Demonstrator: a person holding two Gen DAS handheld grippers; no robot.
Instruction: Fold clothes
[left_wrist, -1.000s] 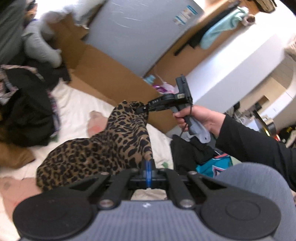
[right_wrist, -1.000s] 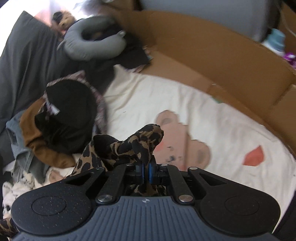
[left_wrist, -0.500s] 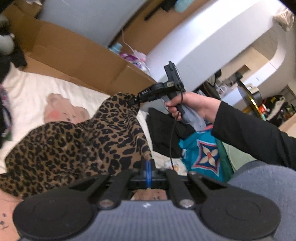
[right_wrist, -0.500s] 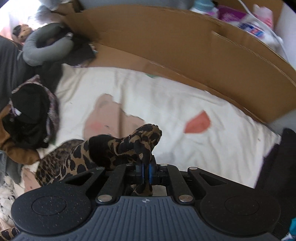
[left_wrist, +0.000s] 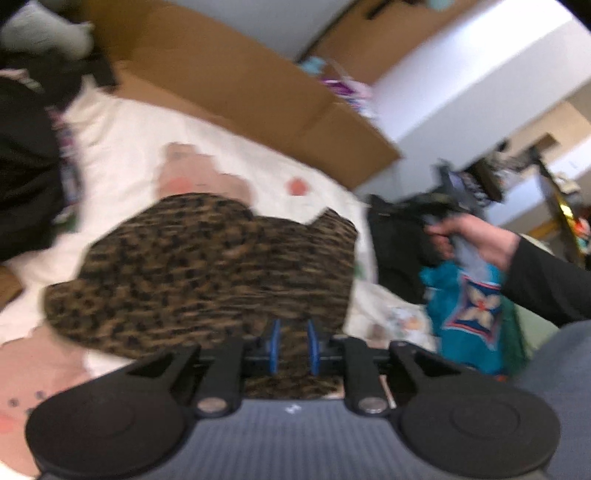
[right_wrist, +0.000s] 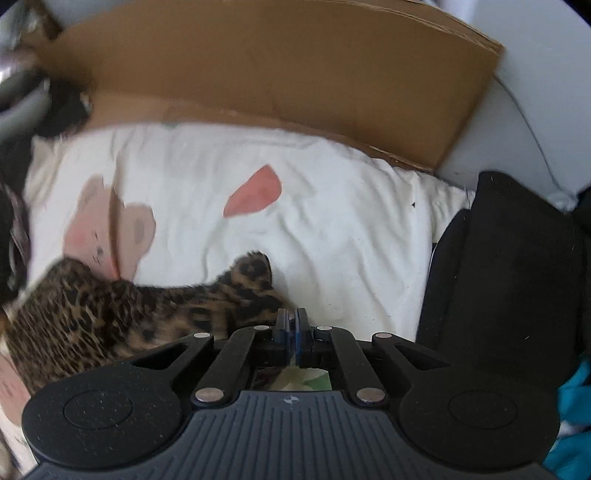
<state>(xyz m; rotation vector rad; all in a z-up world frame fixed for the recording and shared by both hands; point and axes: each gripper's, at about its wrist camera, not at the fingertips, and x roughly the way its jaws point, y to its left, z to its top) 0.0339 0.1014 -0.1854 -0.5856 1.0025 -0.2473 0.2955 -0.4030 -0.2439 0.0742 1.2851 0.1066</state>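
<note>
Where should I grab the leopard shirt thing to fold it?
Probably the pointed corner of the leopard-print garment at its far right edge. It sticks out from the flat cloth on the white sheet, so fingers can slide under it. Come in from the right side, low along the sheet. The left gripper is open and near.

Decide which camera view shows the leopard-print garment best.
The left wrist view: the leopard-print garment appears nearly whole, spread on the white bear-print sheet, though blurred. The right wrist view shows only one edge, lower left.
</note>
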